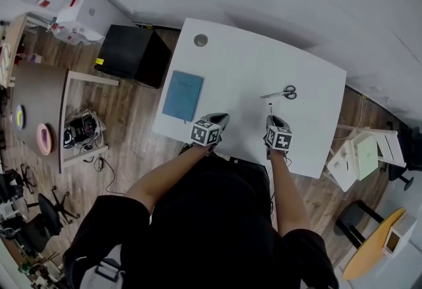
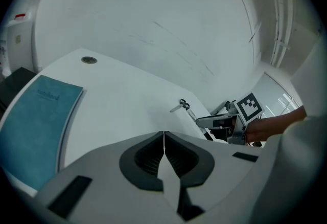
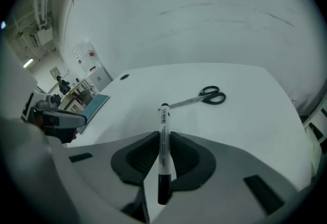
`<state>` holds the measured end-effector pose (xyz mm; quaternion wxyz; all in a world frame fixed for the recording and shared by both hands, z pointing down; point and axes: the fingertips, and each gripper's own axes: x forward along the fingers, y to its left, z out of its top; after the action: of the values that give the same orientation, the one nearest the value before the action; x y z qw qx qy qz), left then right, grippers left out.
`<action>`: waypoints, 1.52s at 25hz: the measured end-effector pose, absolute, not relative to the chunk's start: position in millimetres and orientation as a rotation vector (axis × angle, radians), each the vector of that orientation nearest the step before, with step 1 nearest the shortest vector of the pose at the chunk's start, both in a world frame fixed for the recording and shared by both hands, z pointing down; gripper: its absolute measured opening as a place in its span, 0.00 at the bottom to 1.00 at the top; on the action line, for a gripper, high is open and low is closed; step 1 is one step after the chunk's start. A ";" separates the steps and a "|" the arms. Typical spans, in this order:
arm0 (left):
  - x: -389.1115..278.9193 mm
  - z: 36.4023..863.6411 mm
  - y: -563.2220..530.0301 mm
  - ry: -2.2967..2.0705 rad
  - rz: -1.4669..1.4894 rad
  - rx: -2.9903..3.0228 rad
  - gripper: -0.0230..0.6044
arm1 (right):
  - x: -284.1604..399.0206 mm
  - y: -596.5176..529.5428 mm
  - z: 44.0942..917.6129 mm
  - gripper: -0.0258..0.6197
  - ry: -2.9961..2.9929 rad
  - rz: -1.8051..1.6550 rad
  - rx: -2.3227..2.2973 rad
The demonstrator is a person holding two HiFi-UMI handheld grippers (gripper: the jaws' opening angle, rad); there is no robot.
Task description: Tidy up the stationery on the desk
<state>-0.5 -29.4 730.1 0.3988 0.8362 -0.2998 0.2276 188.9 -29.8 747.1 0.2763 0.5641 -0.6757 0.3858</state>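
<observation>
My right gripper (image 3: 163,138) is shut on a white marker pen (image 3: 163,136) with a black cap; the pen sticks out ahead between the pads and is lifted off the white desk (image 1: 250,70). From the head view the pen (image 1: 270,109) points away from the right gripper (image 1: 273,124), toward the black-handled scissors (image 1: 282,92) lying a little beyond it. The scissors (image 3: 202,97) lie flat just past the pen's tip. My left gripper (image 1: 219,119) is shut and empty near the desk's front edge, beside a blue notebook (image 1: 183,95). The notebook (image 2: 36,126) lies at the left.
A round grey cable grommet (image 1: 200,40) sits in the desk's far left corner. A black cabinet (image 1: 132,53) stands left of the desk, and white chairs or shelving (image 1: 362,152) stand to its right. The person's body is close against the front edge.
</observation>
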 end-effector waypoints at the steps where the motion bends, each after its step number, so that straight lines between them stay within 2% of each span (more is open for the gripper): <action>1: -11.8 729.3 -33.1 -0.749 0.581 2.122 0.07 | 172.8 -30.1 747.1 0.16 -1.810 1.054 1.521; 13: -141.7 734.6 -71.6 -0.698 0.593 2.131 0.07 | -3.0 -59.3 751.7 0.16 -1.762 1.225 1.651; 19: -172.7 736.1 -85.5 -0.688 0.626 2.155 0.07 | -70.4 -79.8 763.7 0.16 -1.796 1.279 1.601; 25: -180.9 734.6 -91.1 -0.688 0.626 2.172 0.07 | -103.0 -98.5 773.0 0.16 -1.792 1.419 1.645; 38: -203.3 738.5 -97.3 -0.711 0.617 2.174 0.07 | -114.9 -102.7 784.3 0.16 -1.756 1.490 1.672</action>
<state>-203.3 -97.3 738.5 0.3766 0.8502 -0.2778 0.2411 -114.9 -102.7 784.3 0.1471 0.5812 -0.6103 0.5178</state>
